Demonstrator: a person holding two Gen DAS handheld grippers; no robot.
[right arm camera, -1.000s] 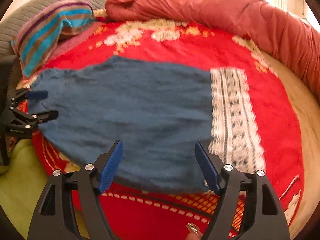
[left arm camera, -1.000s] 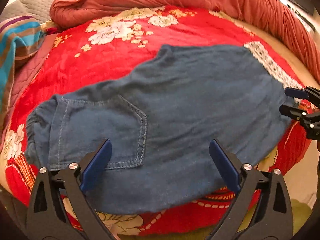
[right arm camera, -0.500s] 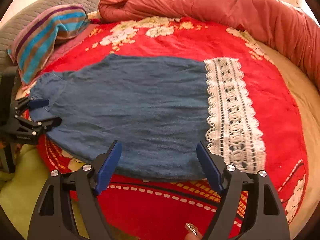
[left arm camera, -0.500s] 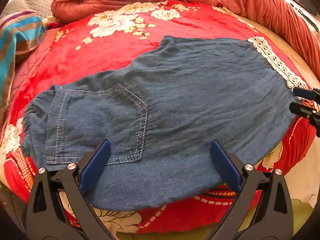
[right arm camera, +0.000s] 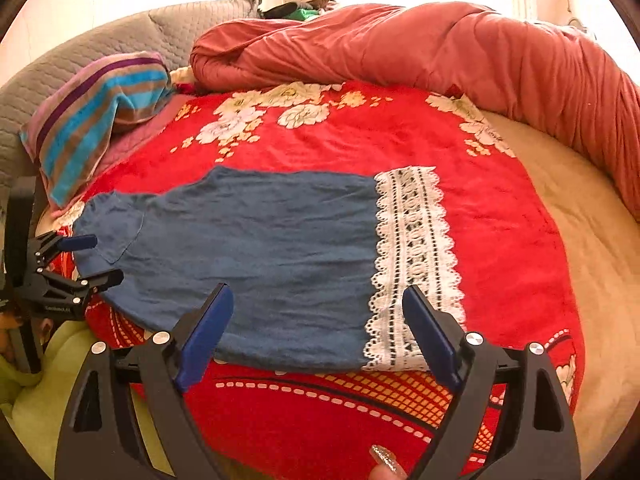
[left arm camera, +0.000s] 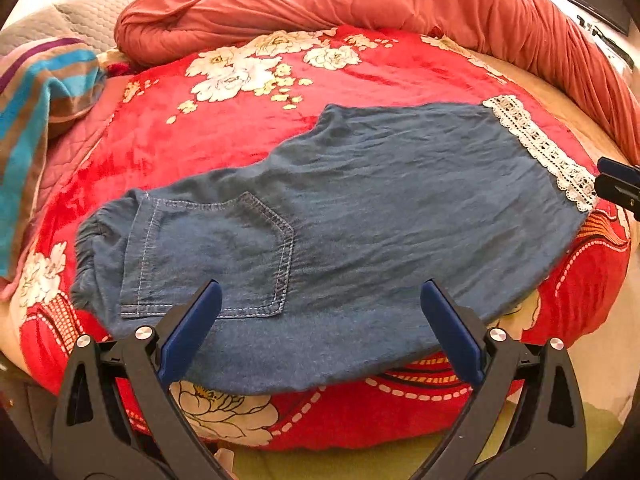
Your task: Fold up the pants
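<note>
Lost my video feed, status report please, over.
Left gripper open, empty; right gripper opening, empty. Denim pants flat on red blanket, lace hem rightward. Nothing obstructing.

One pair of blue pants [left arm camera: 360,216] with one white lace band [right arm camera: 412,264], one red flowered blanket [right arm camera: 360,136], one rolled salmon quilt [right arm camera: 420,48], one striped pillow [right arm camera: 92,116], two tongs: left [left arm camera: 320,332], right [right arm camera: 316,332].

We see the blue pants [right arm camera: 256,256] lying flat on the red flowered blanket [right arm camera: 400,136], their white lace hem [right arm camera: 414,264] to the right. Our right gripper [right arm camera: 316,334] hangs above the near edge, its jaws opening with nothing pinched between them. The left gripper [right arm camera: 92,260] sits open by the waistband.
</note>
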